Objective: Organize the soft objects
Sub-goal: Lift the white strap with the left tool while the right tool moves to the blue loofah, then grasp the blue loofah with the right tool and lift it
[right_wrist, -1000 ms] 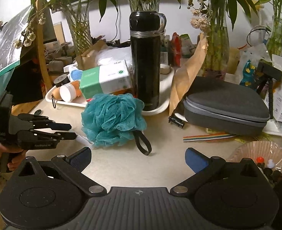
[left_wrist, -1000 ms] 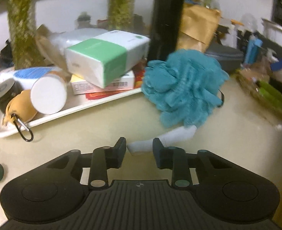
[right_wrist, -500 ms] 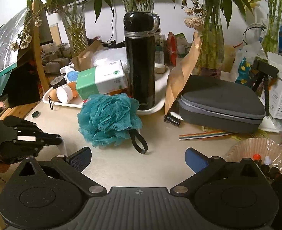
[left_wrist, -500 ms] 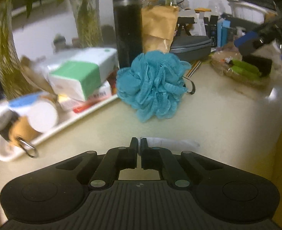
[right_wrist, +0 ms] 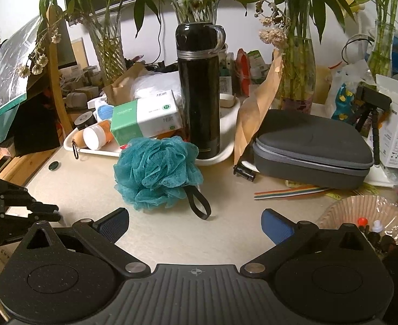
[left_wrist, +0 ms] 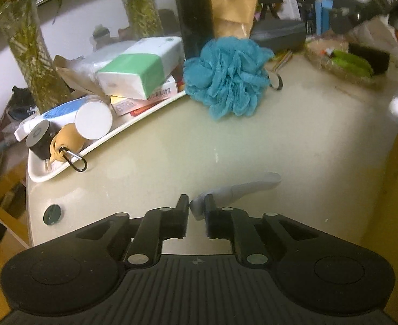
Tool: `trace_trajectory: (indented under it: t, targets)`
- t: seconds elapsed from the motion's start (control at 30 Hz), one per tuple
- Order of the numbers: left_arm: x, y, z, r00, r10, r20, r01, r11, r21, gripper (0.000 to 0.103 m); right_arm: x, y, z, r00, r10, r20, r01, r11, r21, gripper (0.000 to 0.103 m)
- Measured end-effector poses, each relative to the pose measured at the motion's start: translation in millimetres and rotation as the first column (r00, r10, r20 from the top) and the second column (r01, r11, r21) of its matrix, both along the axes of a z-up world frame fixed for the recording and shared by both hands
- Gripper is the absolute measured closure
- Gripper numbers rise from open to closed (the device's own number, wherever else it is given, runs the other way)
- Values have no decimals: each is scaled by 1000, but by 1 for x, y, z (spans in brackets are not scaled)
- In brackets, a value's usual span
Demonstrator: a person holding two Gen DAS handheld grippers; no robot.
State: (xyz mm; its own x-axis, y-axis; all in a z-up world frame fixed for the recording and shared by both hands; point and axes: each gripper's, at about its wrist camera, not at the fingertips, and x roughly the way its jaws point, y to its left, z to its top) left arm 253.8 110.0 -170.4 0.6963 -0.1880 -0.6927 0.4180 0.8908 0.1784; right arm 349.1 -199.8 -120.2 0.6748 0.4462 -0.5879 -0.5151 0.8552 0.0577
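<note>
A teal mesh bath pouf with a black loop sits on the beige table beside the white tray. A small white sock lies flat near the table's front edge. My left gripper has its jaws opening; the sock's end lies between the fingertips with a gap on the left side. In the right wrist view the pouf is ahead and to the left. My right gripper is wide open and holds nothing. The left gripper shows at the far left there.
The tray holds a green-and-white tissue pack, tubes and jars. A tall black flask stands behind the pouf. A grey zip case and a paper bowl are on the right. Plant vases line the back.
The left gripper shut on the sock's end, drew it back from the pouf toward the table's front, and its jaws have now parted. The right gripper has stayed still and open.
</note>
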Motion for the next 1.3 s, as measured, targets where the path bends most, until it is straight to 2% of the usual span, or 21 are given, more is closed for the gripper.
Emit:
trace_trajectory:
  t: [0.03, 0.1, 0.13, 0.33, 0.43, 0.5, 0.57, 0.6, 0.63, 0.67, 0.73, 0.83, 0.93, 1.07, 1.3]
  targets:
    - [-2, 2, 3, 1000, 2, 7, -1, 1000, -29, 58, 0, 0, 0, 1000, -1, -1, 1, 1000, 0, 0]
    - [-6, 4, 8, 999, -25, 29, 27, 996, -85, 43, 0, 0, 0, 1000, -4, 0, 4, 1000, -1, 0]
    - [-6, 4, 10, 998, -46, 36, 50, 993, -109, 40, 0, 0, 0, 1000, -5, 0, 5, 1000, -1, 0]
    - [21, 2, -3, 993, -108, -46, 98, 978, -185, 40, 1, 1, 0, 1000, -6, -5, 6, 1000, -4, 0]
    - [27, 1, -10, 990, -124, -72, 109, 977, -183, 41, 1, 1, -1, 1000, -5, -5, 5, 1000, -9, 0]
    - [27, -2, -15, 987, -142, -80, 128, 979, -155, 41, 3, 0, -1, 1000, -10, -10, 10, 1000, -8, 0]
    - [22, -4, -17, 985, -159, -71, 150, 982, -110, 44, 5, -1, -2, 1000, -17, -16, 17, 1000, -3, 0]
    - [20, -5, -17, 983, -169, -68, 162, 982, -102, 50, 5, -1, -2, 1000, -20, -20, 20, 1000, 0, 0]
    - [19, -5, -16, 982, -175, -75, 167, 980, -107, 59, 6, -2, -2, 1000, -21, -21, 21, 1000, 2, 0]
    - [17, -6, -15, 980, -183, -76, 175, 979, -101, 64, 6, -2, -2, 1000, -21, -20, 21, 1000, 2, 0]
    - [12, -10, -13, 975, -210, -72, 204, 976, -78, 87, 7, -1, -2, 1000, -22, -18, 22, 1000, -3, 0]
    - [8, -19, -13, 973, -223, -61, 221, 975, -26, 91, 10, 1, -3, 1000, -20, -20, 19, 1000, -3, 0]
    - [8, -15, -12, 983, -178, -44, 178, 984, -12, 97, 15, 6, -7, 1000, -7, -19, 7, 1000, 4, 0]
    - [8, -10, -9, 989, -144, -24, 143, 989, -38, 98, 25, 16, -17, 999, 30, -26, -29, 999, 13, 0]
    - [8, -13, -1, 994, -107, 18, 108, 994, -36, 99, 40, 36, -28, 992, 121, 24, -121, 993, -1, 0]
